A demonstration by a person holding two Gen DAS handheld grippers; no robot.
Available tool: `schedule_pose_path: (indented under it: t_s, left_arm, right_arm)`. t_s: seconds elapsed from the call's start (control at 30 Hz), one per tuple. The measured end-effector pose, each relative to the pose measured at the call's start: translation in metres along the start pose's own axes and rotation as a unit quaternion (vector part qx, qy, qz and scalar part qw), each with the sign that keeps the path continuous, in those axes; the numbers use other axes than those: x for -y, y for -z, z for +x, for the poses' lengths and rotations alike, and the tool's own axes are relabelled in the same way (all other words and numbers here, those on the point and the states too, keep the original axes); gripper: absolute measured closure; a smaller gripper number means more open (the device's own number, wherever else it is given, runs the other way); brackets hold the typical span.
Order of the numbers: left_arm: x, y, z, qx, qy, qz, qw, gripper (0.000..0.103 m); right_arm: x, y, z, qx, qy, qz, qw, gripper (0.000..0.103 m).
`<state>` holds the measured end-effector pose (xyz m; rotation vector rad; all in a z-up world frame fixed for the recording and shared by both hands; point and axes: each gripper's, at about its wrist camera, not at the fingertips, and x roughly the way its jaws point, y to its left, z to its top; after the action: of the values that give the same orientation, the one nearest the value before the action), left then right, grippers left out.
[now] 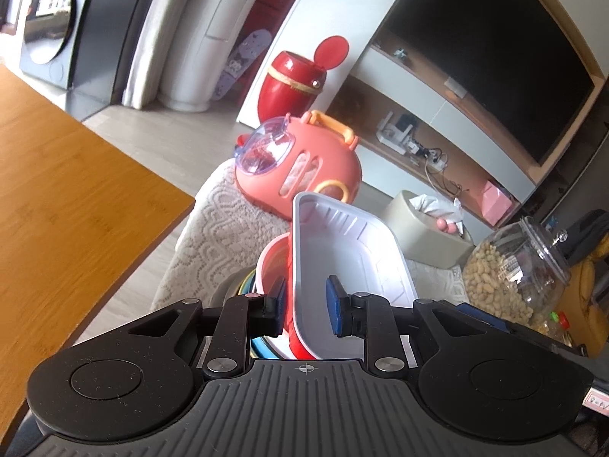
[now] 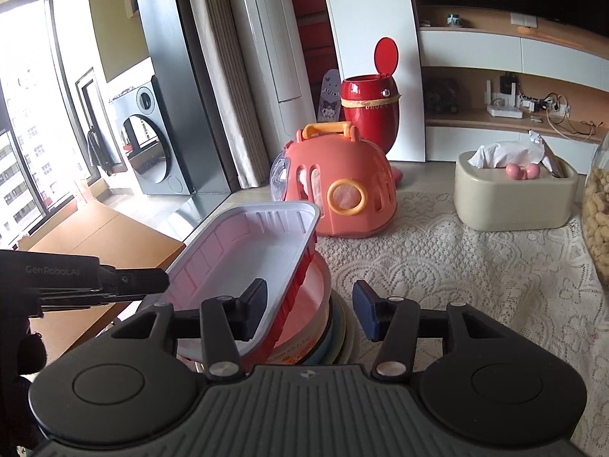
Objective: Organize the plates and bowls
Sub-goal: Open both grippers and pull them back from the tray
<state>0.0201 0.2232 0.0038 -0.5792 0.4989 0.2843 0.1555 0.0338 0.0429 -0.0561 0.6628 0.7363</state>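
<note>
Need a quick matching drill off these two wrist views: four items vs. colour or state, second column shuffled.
Things:
1. rectangular tray
2. bin
3. tissue box
4. jar

Descriptions:
A. clear, full of peanuts
B. red, lid flipped up
C. white inside, red outside, tilted on the stacked bowls
D. beige, tissue sticking out of the top

Pairs: 1-C, 2-B, 3-D, 4-A
</note>
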Motion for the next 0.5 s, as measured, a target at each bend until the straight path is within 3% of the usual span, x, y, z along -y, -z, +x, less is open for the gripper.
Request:
schedule_pose_path:
  t_s: [0.13,0.2,0.3,0.4,0.5]
  left_arm:
    - [0.026,0.027,-0.023,0.020,-0.024,0.078,0.9965,0.082]
    - [0.040,0.050,-0.037,0.028,-0.029,0.103,0.9938,0.084]
    - [0.058,0.086,-0.050,0.012,-0.060,0.138,0.9885,0.084]
    - [0.067,0.112,-0.048,-0.020,-0.094,0.147,0.9845,0.084]
    - [0.072,0.128,-0.045,-0.060,-0.082,0.138,0.9852,0.085]
  right_arm:
    - [-0.003,0.010,-0.023,0.020,0.019,-0.013,1.000,0.048]
    - [-0.004,0.022,-0.036,0.027,0.029,-0.013,0.999,0.031]
    - [-0.003,0.050,-0.055,0.039,0.043,0.013,0.998,0.023]
    - [0.000,0.076,-0.056,-0.036,0.020,0.024,0.999,0.023]
    - [-0.001,0.102,-0.056,-0.087,-0.002,0.040,0.995,0.023]
